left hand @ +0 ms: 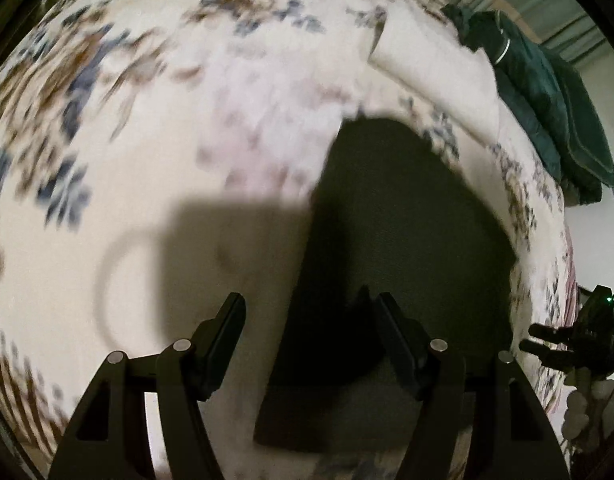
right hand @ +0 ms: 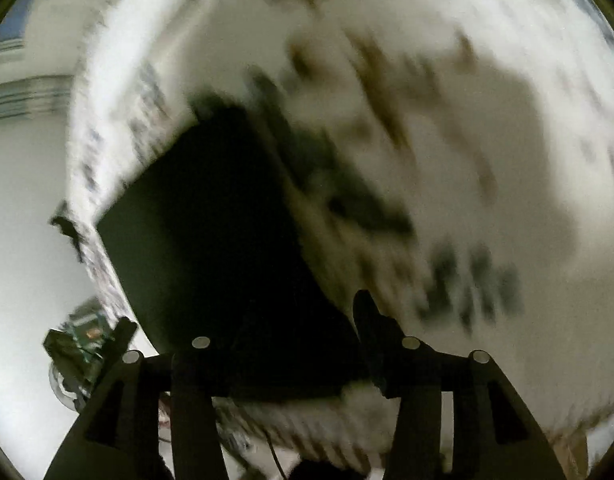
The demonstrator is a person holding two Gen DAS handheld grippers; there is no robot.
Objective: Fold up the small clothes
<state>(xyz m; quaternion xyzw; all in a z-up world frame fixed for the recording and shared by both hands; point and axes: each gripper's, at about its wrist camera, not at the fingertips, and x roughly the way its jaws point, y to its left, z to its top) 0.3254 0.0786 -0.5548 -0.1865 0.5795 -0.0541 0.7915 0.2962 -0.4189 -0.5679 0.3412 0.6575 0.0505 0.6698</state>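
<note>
Dark garment [left hand: 399, 240] lies flat on the floral bedspread [left hand: 147, 152], ahead of the left gripper [left hand: 307, 312], jaws wide and empty, and the right gripper [right hand: 291, 320], spread uncertain through blur; judged best: pinch matching corners, fold evenly.

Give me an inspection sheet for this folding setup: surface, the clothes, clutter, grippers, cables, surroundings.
Surface: bed cover, white with blue and brown flower print; blurred in both views.
Job's things: dark garment lying flat on the cover near the bed's edge.
Clutter: green jacket heaped at the far corner; white folded cloth beside it.
Grippers: left gripper open above the dark garment, holding nothing; right gripper open over the same garment.
Cables: one thin dark cable below the bed edge.
Surroundings: striped curtain and pale wall behind the bed.
</note>
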